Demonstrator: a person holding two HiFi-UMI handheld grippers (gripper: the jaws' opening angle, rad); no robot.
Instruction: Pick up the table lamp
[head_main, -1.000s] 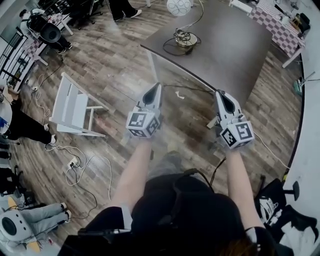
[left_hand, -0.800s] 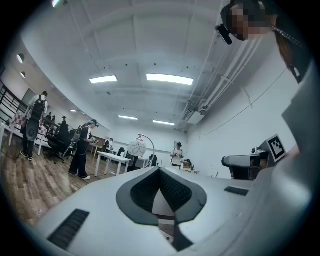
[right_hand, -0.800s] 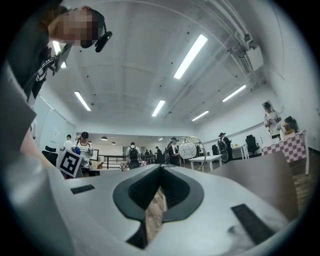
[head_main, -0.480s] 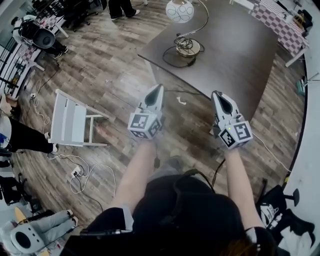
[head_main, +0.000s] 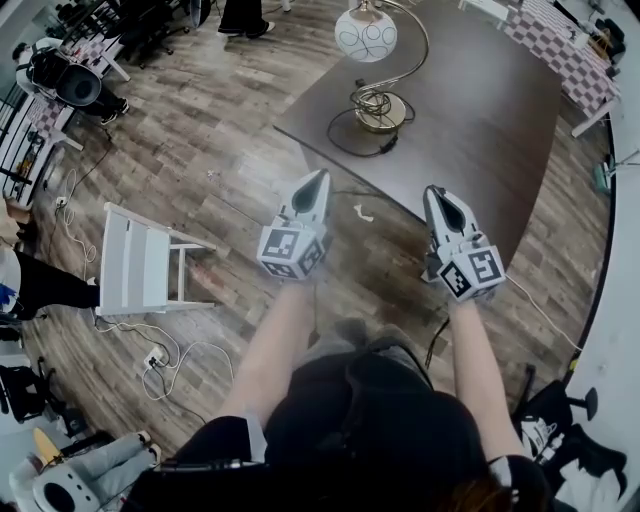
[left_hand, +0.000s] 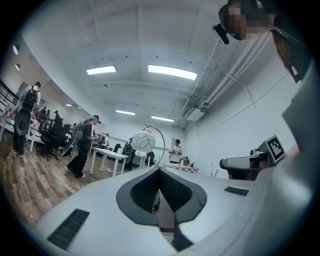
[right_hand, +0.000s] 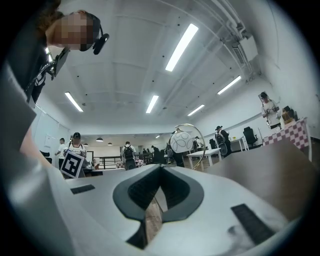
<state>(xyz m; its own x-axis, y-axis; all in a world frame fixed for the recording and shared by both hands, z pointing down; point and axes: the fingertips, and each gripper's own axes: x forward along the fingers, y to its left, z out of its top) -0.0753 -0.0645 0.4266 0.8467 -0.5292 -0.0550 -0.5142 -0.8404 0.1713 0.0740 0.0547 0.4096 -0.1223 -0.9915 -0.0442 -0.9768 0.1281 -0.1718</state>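
Nearing the table lamp (head_main: 366, 36), left tool (head_main: 321, 178) and right tool (head_main: 433, 192) advance.

Wood floor (head_main: 200, 130), dark table (head_main: 480, 100) (white chair (head_main: 140, 265))

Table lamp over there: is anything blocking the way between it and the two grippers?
Nothing visible does. The table lamp stands on the dark table, its black cord looped by the base. The left gripper and right gripper hover by the table's near edge, fingers shut.
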